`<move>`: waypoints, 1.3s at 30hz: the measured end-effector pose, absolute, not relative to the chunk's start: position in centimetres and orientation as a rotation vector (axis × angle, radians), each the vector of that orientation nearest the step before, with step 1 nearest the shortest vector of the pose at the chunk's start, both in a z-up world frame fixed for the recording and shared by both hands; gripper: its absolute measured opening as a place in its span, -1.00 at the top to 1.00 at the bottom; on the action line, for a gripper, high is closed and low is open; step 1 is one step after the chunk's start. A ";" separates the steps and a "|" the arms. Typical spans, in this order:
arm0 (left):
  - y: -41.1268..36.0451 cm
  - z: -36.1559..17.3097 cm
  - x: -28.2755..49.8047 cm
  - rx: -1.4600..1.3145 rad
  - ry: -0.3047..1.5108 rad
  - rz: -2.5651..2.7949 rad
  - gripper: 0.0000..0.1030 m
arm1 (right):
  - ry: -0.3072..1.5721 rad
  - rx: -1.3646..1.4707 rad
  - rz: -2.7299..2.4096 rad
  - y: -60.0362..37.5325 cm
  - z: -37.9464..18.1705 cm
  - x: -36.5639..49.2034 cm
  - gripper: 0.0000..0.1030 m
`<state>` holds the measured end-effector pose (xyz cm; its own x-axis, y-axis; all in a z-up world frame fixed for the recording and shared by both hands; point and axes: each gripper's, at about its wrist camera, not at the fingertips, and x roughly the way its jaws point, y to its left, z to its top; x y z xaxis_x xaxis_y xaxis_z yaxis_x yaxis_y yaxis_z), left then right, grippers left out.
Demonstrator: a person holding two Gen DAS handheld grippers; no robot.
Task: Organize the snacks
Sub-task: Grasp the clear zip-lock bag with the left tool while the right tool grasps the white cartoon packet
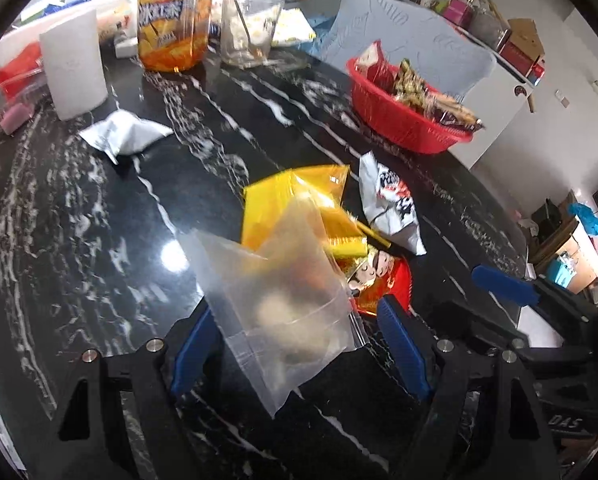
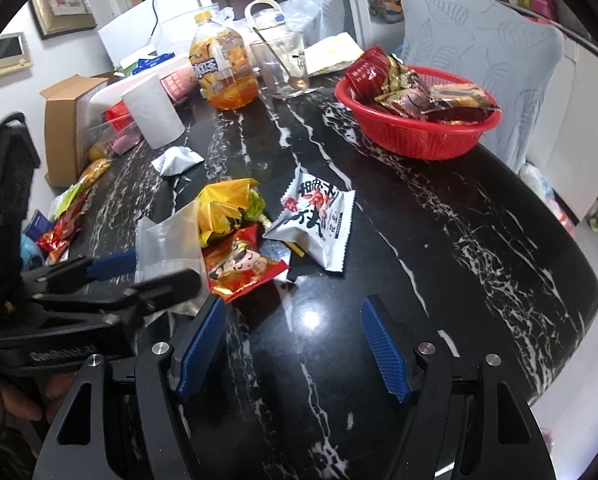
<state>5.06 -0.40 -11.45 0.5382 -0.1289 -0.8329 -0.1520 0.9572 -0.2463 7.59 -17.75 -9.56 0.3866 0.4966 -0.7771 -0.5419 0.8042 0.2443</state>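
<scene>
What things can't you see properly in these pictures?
- What is inside the clear bag: left wrist view, blurred and frosted.
- Whether the left tongs pinch that bag: the bag hides the gap.
- Bottom of the red basket: both views, snack packets cover it.
- Most of the red cartoon packet: left wrist view, the clear bag and yellow packet overlap it.

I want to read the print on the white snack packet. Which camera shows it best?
The right wrist view: the white snack packet lies flat, print facing the camera. The left wrist view shows it smaller, crumpled and foreshortened.
</scene>
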 end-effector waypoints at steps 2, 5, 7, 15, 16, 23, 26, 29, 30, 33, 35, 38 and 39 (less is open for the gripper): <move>-0.4 -11.8 5.1 -0.316 1.007 0.014 -0.50 | 0.970 -0.048 0.658 -17.9 -9.6 7.8 -0.37; -0.5 -12.0 5.2 -0.280 1.007 0.034 -0.07 | 0.974 -0.053 0.654 -17.9 -9.8 8.0 -0.37; -0.4 -12.0 5.2 -0.292 1.004 0.022 0.01 | 0.980 -0.051 0.656 -17.8 -9.9 8.1 -0.37; 0.9 -11.3 4.1 -0.316 0.995 0.019 0.20 | 0.992 -0.057 0.677 -17.1 -10.2 7.9 -0.37; 0.9 -11.2 4.0 -0.311 0.996 0.022 0.20 | 0.991 -0.060 0.678 -17.0 -10.2 7.9 -0.37; 2.2 -10.9 3.6 -0.301 0.993 0.081 0.20 | 0.990 -0.062 0.664 -16.8 -10.2 8.1 -0.37; 2.6 -10.7 3.7 -0.303 0.984 0.098 0.20 | 0.984 -0.062 0.648 -16.9 -10.2 8.5 -0.37; 2.9 -10.7 4.0 -0.318 0.980 0.102 0.20 | 0.970 -0.046 0.637 -17.1 -10.0 9.1 -0.37; 3.0 -10.6 4.1 -0.320 0.977 0.105 0.20 | 0.964 -0.038 0.632 -17.0 -9.8 9.4 -0.37; 3.2 -10.4 4.3 -0.316 0.967 0.117 0.20 | 0.958 -0.028 0.630 -16.7 -9.6 10.3 -0.37; 3.4 -10.5 4.4 -0.317 0.968 0.124 0.20 | 0.952 -0.012 0.630 -16.6 -9.5 11.0 -0.37; 3.8 -10.8 4.7 -0.329 0.979 0.127 0.20 | 0.952 0.012 0.620 -16.3 -9.5 12.0 -0.35; 3.8 -10.9 4.7 -0.331 0.981 0.128 0.20 | 0.953 0.018 0.615 -16.3 -9.6 12.3 -0.35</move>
<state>4.69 3.85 -10.93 0.5531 -0.0420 -0.8321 -0.2544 0.9425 -0.2167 12.32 -16.25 -9.58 0.4227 0.4992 -0.7564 -0.4842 0.8299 0.2771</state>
